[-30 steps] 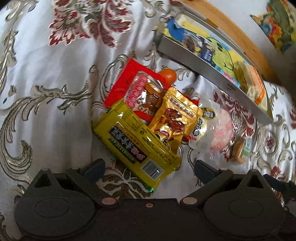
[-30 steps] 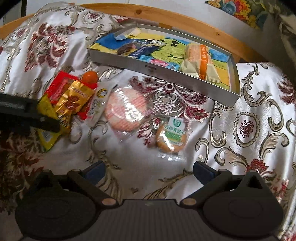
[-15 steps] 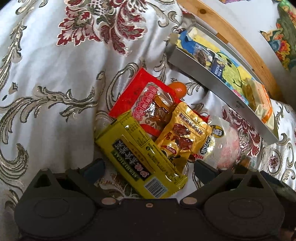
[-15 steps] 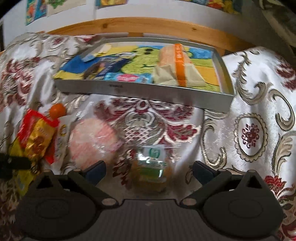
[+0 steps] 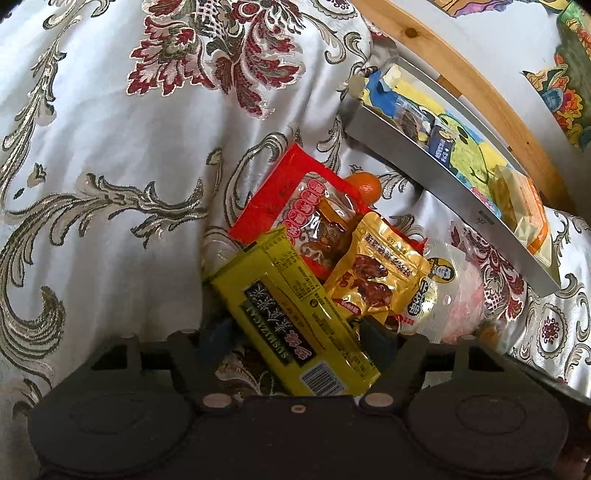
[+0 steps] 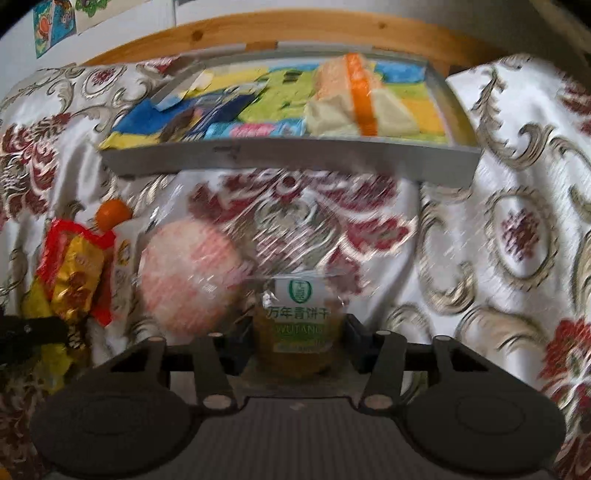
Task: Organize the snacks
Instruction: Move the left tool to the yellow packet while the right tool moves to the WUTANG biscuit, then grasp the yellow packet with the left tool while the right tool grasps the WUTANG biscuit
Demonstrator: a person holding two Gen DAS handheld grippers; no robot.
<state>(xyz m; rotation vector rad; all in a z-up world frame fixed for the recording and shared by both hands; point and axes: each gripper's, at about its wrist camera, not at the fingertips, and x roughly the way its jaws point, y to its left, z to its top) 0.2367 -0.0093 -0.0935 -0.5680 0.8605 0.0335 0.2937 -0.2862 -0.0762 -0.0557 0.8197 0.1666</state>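
Brocade cloth [image 5: 110, 129], silvery white with red floral and gold scroll patterning, covers the whole surface under both my tongs. Beyond it runs a pale wooden rail [image 6: 295, 33], then a white wall with colourful pictures [image 6: 51, 26].

My left tongs [image 5: 295, 334] straddle the long yellow foil snack pack [image 5: 295, 317]; the fingers sit close on either side of it, contact not clear. Ahead of them lie a red clear-window packet [image 5: 295, 206], a gold foil pouch [image 5: 373, 277] overlapping it, a small orange ball [image 5: 365, 184], and to the right a white packet with a cartoon face [image 5: 436, 288].

My right tongs [image 6: 295, 343] are narrowed around the small clear-wrapped biscuit with a green label [image 6: 299, 317]; whether the pads press it I cannot tell. To their left, just beside, sits a round pink-white wrapped cake [image 6: 188, 284]. Straight ahead stands the shallow grey tray [image 6: 288, 157], holding several packets including a pale wrapped one with an orange band [image 6: 354, 99]. View blurred.
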